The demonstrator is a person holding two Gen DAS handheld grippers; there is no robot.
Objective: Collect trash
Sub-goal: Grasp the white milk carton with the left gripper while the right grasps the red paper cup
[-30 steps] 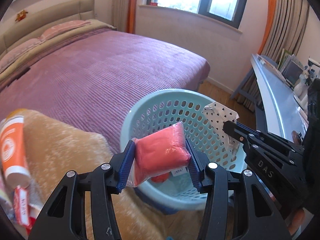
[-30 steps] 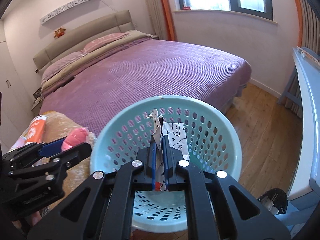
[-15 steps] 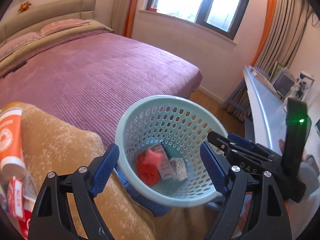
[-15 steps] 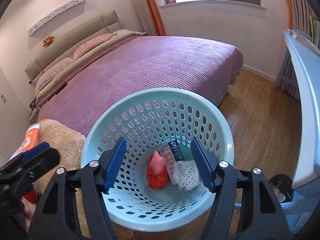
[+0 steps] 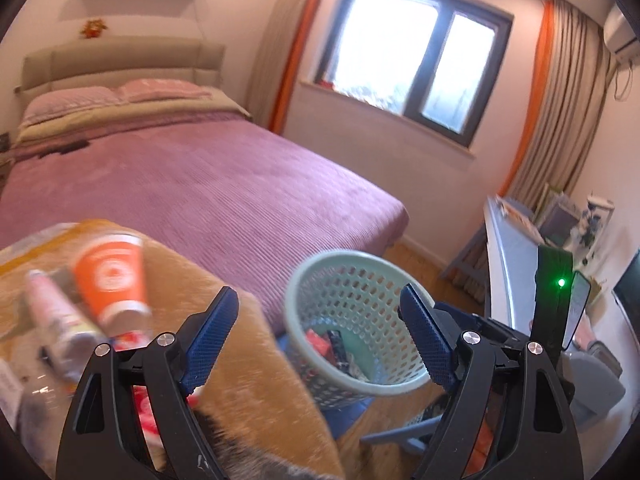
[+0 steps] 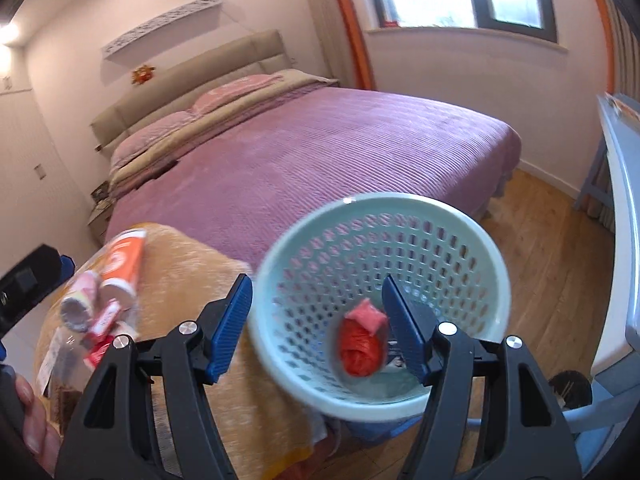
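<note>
Basket, pale green, perforated, is seen just beside a tan furry cover w/ the purple bed behind. Inside it a red wrapped packet is lying at the bottom, w/ other wrappers partly hidden beside it; dark and red packets are also glimpsed through the rim in the left view.

Left tool: jaws have just been opening, now spread wide, nothing between them. Right tool: jaws likewise just opened, apart, nothing gripped; basket is only seen through the gap, not touched.

Progress, judged: some trash is already binned. Still left on the furry cover, well apart from the basket: orange tube, pink-white tube, small red-white sachets, a clear bag — blurred, exact count can't be told. Task is judged partway done; next pickups are prob. to be made from that pile.
</note>
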